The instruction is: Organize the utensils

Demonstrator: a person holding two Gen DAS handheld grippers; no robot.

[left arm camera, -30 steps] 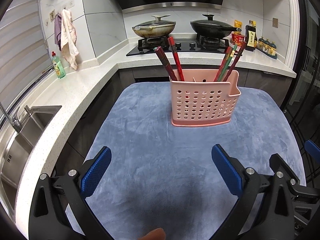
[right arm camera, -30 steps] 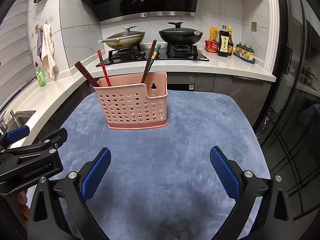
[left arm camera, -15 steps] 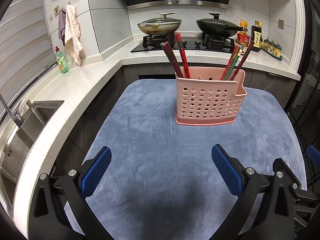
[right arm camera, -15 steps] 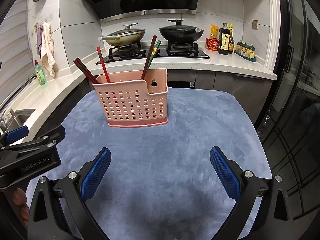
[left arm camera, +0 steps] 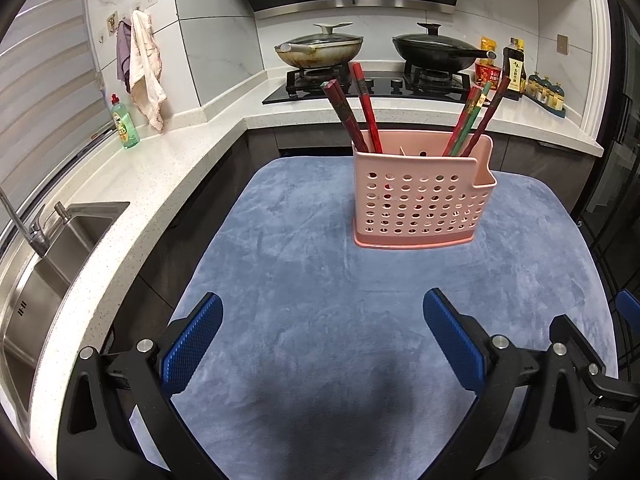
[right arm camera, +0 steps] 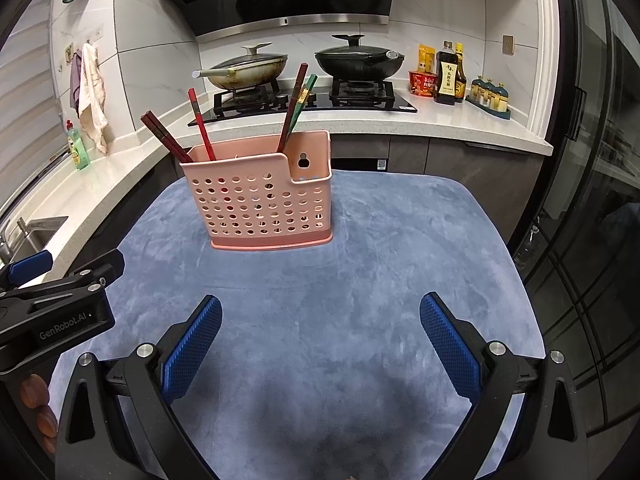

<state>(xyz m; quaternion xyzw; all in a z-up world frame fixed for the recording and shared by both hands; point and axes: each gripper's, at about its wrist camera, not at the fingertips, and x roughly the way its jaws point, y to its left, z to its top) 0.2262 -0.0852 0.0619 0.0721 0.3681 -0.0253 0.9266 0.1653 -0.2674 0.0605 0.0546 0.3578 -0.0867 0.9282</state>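
— How are the two claws set?

— The left claw (left arm camera: 320, 340) is spread wide, with nothing held between its blue textured pads (left arm camera: 192, 346). The right claw (right arm camera: 320, 340) is spread just as wide, and nothing is pinched there either. Both are held low over the blue-grey velvety cloth of the table (left arm camera: 304, 280).

— And where is the utensil holder found?

— The pink perforated plastic utensil basket (left arm camera: 422, 200) is seen standing upright on the cloth, well ahead of the left claw and somewhat to its right. From the right claw it (right arm camera: 258, 204) is seen ahead and somewhat to the left, well apart from the fingers.

— What is kept in it?

— A pair of dark red chopsticks (left arm camera: 345, 114) and a brighter red one (left arm camera: 366, 104) are leaned out toward the basket's left end. Near its right end, a red-and-green chopstick (left arm camera: 468, 120) and a dark brown one (left arm camera: 488, 114) are tilted to the right. Which compartments they are lodged in cannot be told.

— Is the other tool visible from either side?

— In the right wrist view, the black body of the left tool (right arm camera: 52, 312) is seen at the left edge, level with the right claw. Fingertips of a hand (right arm camera: 38, 404) are glimpsed beneath it.

— What is behind the basket?

— A white speckled kitchen counter (left arm camera: 168, 172) is seen beyond the table, with two lidded pans (left arm camera: 320, 46) on a black hob.
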